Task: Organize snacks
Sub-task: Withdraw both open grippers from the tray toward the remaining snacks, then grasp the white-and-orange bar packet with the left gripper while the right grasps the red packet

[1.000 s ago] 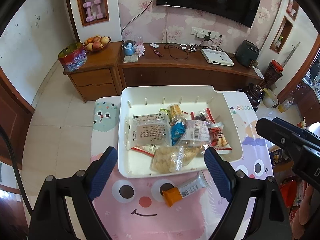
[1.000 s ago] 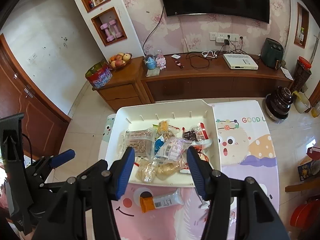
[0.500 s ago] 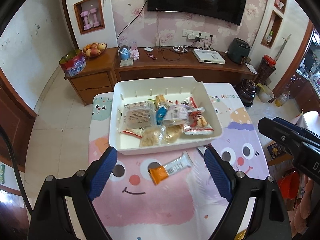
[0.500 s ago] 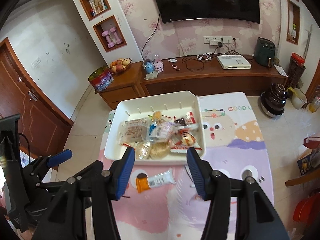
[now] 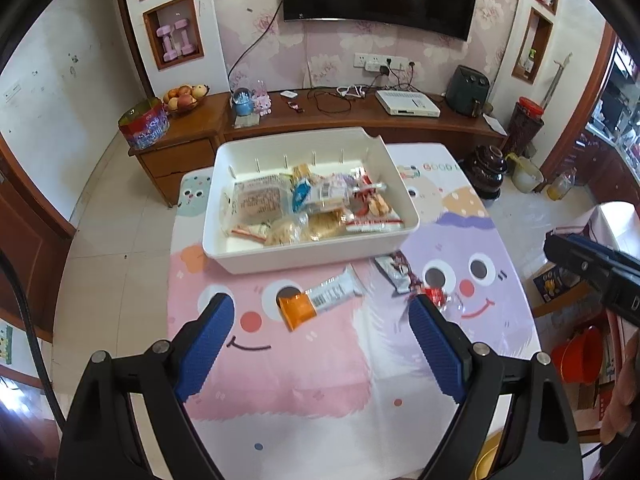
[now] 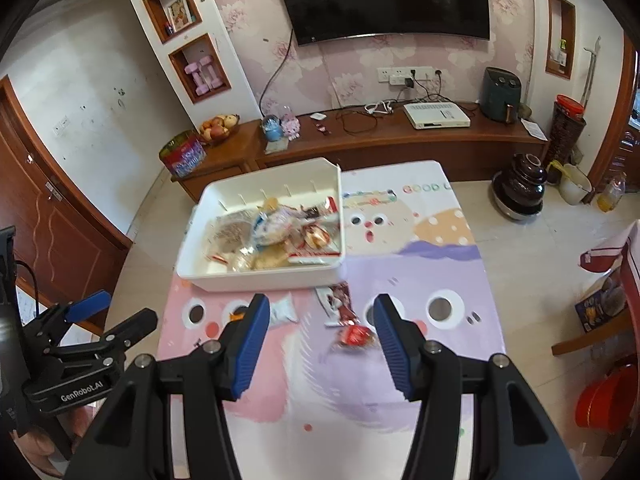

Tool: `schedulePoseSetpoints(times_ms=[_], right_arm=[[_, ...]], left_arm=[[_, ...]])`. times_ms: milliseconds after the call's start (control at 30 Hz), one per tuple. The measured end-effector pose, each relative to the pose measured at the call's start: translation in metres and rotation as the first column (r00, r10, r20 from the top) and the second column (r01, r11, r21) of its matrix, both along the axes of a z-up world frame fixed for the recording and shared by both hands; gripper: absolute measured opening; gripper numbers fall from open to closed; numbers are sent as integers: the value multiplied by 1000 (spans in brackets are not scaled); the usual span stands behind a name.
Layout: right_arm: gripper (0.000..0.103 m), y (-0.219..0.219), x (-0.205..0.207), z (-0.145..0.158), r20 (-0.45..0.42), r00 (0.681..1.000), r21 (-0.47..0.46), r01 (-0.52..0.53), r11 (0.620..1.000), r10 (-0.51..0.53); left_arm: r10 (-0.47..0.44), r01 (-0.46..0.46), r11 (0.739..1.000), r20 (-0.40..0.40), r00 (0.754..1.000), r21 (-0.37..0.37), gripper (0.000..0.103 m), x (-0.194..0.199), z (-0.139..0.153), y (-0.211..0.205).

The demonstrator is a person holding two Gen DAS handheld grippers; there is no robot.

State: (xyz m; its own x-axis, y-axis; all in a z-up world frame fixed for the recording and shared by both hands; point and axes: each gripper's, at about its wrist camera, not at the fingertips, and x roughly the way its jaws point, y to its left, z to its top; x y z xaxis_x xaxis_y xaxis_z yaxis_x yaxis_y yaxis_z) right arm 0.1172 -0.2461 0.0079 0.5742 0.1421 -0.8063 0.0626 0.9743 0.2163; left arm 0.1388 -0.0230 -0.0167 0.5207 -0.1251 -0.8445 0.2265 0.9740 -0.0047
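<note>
A white bin [image 5: 316, 258] [image 6: 256, 278] holding several snack packets sits at the far end of the cartoon-print table. In front of it lie an orange-and-white snack bar [image 5: 320, 298] [image 6: 280, 309], a dark snack packet [image 5: 396, 270] [image 6: 340, 300] and a small red wrapped candy [image 5: 436, 294] [image 6: 354, 336]. My left gripper [image 5: 320, 320] hangs open above the near part of the table, the bar lying beyond its fingertips. My right gripper [image 6: 318, 316] is open with nothing between its fingers, the red candy and dark packet showing in the gap beyond them.
A wooden TV cabinet [image 5: 360, 120] with a fruit bowl [image 5: 184, 98], cables and a white box runs along the far wall. A brown pot [image 6: 518, 190] stands on the floor right of the table. A red bucket [image 6: 608, 398] sits at lower right.
Both grippers have pulled back from the bin toward the near side of the table. The bin looks smaller, and the dark packet and red candy have come into view.
</note>
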Motion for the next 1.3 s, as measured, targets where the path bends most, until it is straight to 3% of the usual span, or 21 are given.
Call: schedulePoseSetpoints(times_ms=[267, 633, 900, 1300], right_arm=[[54, -11, -4, -36, -74, 997, -21, 5, 1000, -7], [54, -17, 45, -124, -283, 958, -1, 54, 999, -52], [54, -10, 83, -182, -411, 909, -14, 72, 997, -71], [56, 4, 99, -239, -518, 852, -37, 68, 997, -77]], left_arm=[[-20, 22, 999, -57, 998, 37, 88, 0, -41, 0], [-115, 132, 986, -170, 979, 97, 88, 38, -111, 4], [-181, 222, 968, -283, 942, 120, 88, 83, -171, -3], [-284, 342, 932, -341, 896, 124, 88, 115, -225, -27]])
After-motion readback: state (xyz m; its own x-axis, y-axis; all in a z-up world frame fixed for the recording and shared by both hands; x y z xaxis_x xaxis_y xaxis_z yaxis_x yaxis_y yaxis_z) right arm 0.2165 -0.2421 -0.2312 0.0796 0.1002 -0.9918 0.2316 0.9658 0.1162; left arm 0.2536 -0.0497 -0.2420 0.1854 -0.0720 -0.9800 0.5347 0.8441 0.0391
